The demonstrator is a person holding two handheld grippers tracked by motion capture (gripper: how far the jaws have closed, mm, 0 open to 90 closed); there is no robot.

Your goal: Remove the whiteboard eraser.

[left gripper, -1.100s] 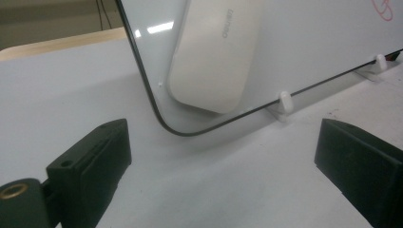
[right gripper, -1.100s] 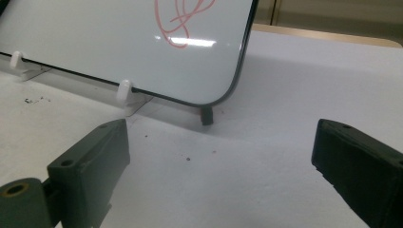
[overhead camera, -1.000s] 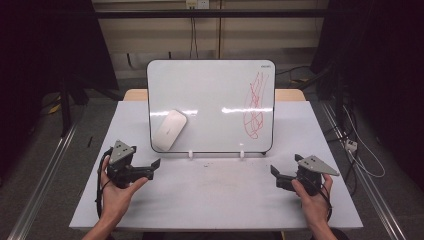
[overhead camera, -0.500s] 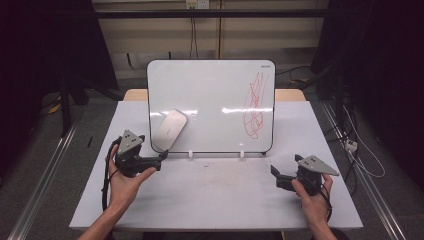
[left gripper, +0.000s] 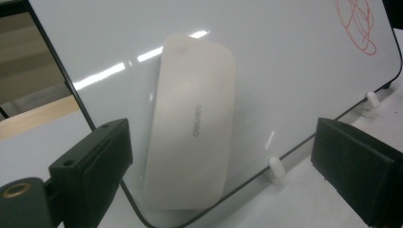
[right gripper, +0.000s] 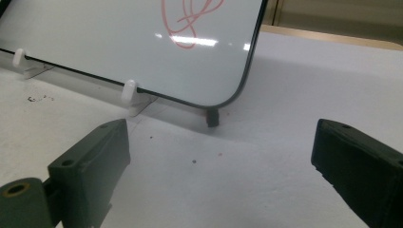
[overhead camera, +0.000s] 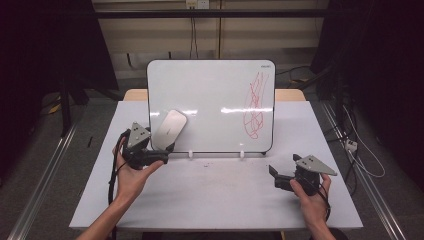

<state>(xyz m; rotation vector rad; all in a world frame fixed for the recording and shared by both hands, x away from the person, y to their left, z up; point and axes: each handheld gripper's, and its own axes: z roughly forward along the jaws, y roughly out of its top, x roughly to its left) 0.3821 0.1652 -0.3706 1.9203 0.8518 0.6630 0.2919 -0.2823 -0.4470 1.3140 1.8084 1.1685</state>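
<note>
Jaws spread wide, my left gripper (overhead camera: 167,154) lines up on the eraser (overhead camera: 169,127) stuck to the whiteboard (overhead camera: 215,90); my right gripper (overhead camera: 273,176) waits open.

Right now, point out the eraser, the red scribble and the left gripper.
eraser (left gripper: 190,123), left gripper view, middle of its pale face.
red scribble (overhead camera: 256,104), high view, centre of the tangle.
left gripper (overhead camera: 162,152), high view, between its open jaw tips.

1. The whiteboard (overhead camera: 215,100) has a glossy, smooth face that throws back strips of light.
2. The eraser (left gripper: 190,123) looks like matt, pale plastic.
3. The table (overhead camera: 225,200) is matt white, slightly speckled.
4. The left gripper (overhead camera: 159,152) is dull black plastic.
</note>
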